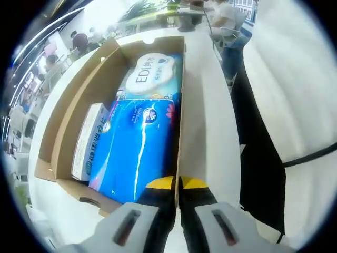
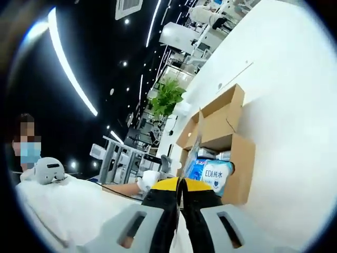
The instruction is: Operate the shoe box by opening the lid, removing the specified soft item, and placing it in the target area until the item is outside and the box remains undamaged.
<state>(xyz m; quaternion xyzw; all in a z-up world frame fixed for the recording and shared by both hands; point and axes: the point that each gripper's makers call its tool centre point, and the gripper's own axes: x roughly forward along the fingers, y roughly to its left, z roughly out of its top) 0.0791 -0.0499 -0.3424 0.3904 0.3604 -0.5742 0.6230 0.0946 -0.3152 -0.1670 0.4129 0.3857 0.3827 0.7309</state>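
An open cardboard shoe box [image 1: 63,110] lies on a white table [image 1: 208,132]. Inside it are a blue soft tissue pack [image 1: 134,153], a white "EDI" wipes pack [image 1: 152,74] at the far end and a small white carton [image 1: 87,142] along the left wall. My left gripper [image 1: 178,183] is shut, its yellow tips at the near end of the box's right wall; whether they pinch the wall I cannot tell. In the right gripper view the box [image 2: 239,158] sits further off with its flaps [image 2: 224,108] raised and the "EDI" pack [image 2: 217,176] showing. My right gripper [image 2: 179,183] is shut and holds nothing.
A person's white garment with a black strap [image 1: 300,95] hangs to the right of the table. People sit at desks [image 1: 221,16] beyond its far end. A green plant [image 2: 167,97] and workstations stand behind the box, and a white sleeve [image 2: 58,203] reaches in from the left.
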